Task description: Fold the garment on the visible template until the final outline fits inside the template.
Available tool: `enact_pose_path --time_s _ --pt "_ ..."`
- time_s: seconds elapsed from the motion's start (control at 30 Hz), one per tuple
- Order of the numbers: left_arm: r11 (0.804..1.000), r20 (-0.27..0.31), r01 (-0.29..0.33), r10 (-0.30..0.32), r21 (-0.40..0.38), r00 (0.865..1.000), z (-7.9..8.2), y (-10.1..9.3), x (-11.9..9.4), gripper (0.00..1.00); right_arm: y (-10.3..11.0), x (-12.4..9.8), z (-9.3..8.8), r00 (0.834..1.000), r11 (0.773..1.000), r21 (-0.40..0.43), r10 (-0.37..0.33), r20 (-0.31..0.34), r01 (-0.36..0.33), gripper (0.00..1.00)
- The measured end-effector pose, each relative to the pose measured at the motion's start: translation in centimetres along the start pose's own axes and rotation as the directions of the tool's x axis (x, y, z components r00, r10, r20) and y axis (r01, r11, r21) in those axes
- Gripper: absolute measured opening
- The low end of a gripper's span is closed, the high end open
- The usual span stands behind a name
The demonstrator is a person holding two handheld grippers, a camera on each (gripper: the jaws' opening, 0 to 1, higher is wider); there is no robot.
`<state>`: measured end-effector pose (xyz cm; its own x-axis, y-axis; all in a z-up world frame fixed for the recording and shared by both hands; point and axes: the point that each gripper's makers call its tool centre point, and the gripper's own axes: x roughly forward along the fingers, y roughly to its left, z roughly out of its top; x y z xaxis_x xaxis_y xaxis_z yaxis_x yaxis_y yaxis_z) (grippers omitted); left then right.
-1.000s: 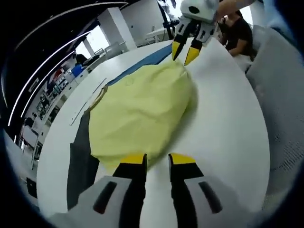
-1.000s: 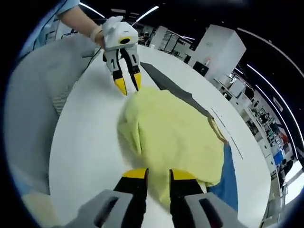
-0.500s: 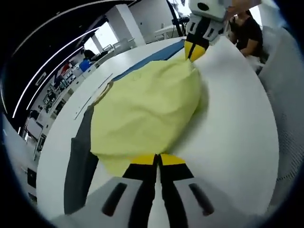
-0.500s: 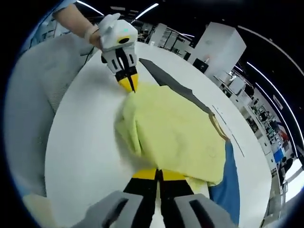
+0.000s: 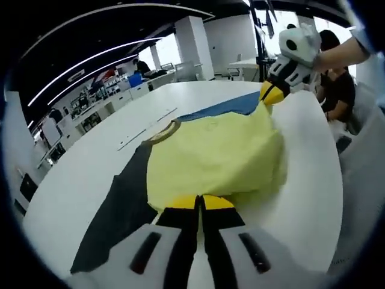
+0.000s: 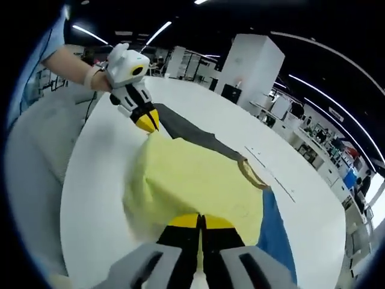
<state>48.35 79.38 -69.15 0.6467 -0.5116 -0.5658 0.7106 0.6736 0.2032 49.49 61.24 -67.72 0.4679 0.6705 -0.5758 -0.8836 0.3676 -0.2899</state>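
Two claws are in use, each with its jaws closed on an edge of the yellow shirt (image 5: 213,156). In the left gripper view, the left claw (image 5: 200,203) is clamped on the near hem, and the right claw (image 5: 272,95) pinches the far corner, lifted off the white tabletop (image 5: 78,180). In the right gripper view, the right claw (image 6: 201,221) grips the near edge of the shirt (image 6: 192,180) and the left claw (image 6: 147,122) holds the far corner.

The shirt hangs raised between the claws, bunched in loose folds, with its brown-edged collar (image 5: 163,132) toward the tabletop centre. Beneath it lie a dark grey panel (image 5: 117,211) and a blue panel (image 5: 225,107); the shirt covers where they meet. It cannot be told whether these are template or garment.

A seated person (image 5: 338,78) is partly cut off at the frame edge. White pillars (image 6: 249,66) and desks stand in the background, too small to detail.
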Motion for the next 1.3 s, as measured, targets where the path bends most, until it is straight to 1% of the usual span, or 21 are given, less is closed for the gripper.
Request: enact_pose_path --time_s 0.07,0.17,0.2,0.3,0.37,0.5,0.73,0.87,0.93,1.0,1.1,1.2,1.3 --pt "1.000 0.001 -0.001 0.001 0.008 1.000 0.4 0.6 0.2 0.00 -0.8 0.5 0.4 1.000 1.000 0.000 -0.005 0.002 0.005 0.00" --pt "1.000 -0.016 0.004 -0.003 0.027 1.000 0.7 1.9 0.9 0.00 -2.1 1.4 0.5 1.000 1.000 -0.023 -0.011 -0.013 0.010 0.00" --pt "1.000 -0.022 0.006 -0.006 0.018 1.000 0.9 2.4 1.2 0.00 -2.7 1.8 0.3 0.999 0.999 -0.044 -0.013 -0.030 0.011 0.00" --pt "1.000 -0.022 0.014 -0.014 -0.001 1.000 1.4 3.4 1.8 0.00 -3.8 2.5 0.3 0.999 0.999 -0.040 -0.013 -0.035 0.012 0.00" --pt "1.000 -0.020 0.015 -0.015 0.001 1.000 1.7 4.2 2.3 0.00 -4.8 3.1 0.1 0.999 0.999 -0.036 -0.020 -0.047 0.019 0.00" --pt "1.000 -0.017 0.023 -0.023 -0.020 1.000 2.2 5.2 3.5 0.00 -6.5 4.2 -0.7 0.997 0.999 -0.021 -0.031 -0.077 0.030 0.00" --pt "0.998 -0.023 0.028 -0.029 -0.048 0.999 2.4 6.5 5.8 0.00 -8.6 6.1 -2.1 0.992 0.999 0.003 -0.046 -0.115 0.047 0.00" --pt "0.998 -0.039 0.029 -0.031 -0.060 0.999 2.1 7.3 7.2 0.00 -9.6 7.5 -3.5 0.988 0.998 0.041 -0.049 -0.149 0.056 0.00" --pt "0.997 -0.049 0.033 -0.036 -0.063 0.998 1.8 7.6 7.9 0.00 -9.8 8.0 -3.8 0.986 0.997 0.044 -0.056 -0.155 0.063 0.00" --pt "0.997 -0.059 0.039 -0.042 -0.060 0.997 1.5 7.7 8.4 0.00 -10.0 8.3 -4.0 0.985 0.997 0.032 -0.063 -0.161 0.069 0.00" --pt "0.997 -0.082 0.049 -0.054 -0.061 0.995 0.7 7.9 9.1 0.00 -10.0 8.9 -4.5 0.984 0.997 0.044 -0.056 -0.169 0.064 0.00" --pt "0.995 -0.092 0.055 -0.063 -0.080 0.994 0.2 8.0 9.6 0.00 -10.2 9.4 -5.2 0.982 0.997 0.049 -0.051 -0.180 0.060 0.00" --pt "0.995 -0.104 0.059 -0.067 -0.076 0.992 -0.2 7.9 10.0 0.00 -10.3 9.9 -5.8 0.981 0.995 0.084 -0.044 -0.188 0.061 0.00"
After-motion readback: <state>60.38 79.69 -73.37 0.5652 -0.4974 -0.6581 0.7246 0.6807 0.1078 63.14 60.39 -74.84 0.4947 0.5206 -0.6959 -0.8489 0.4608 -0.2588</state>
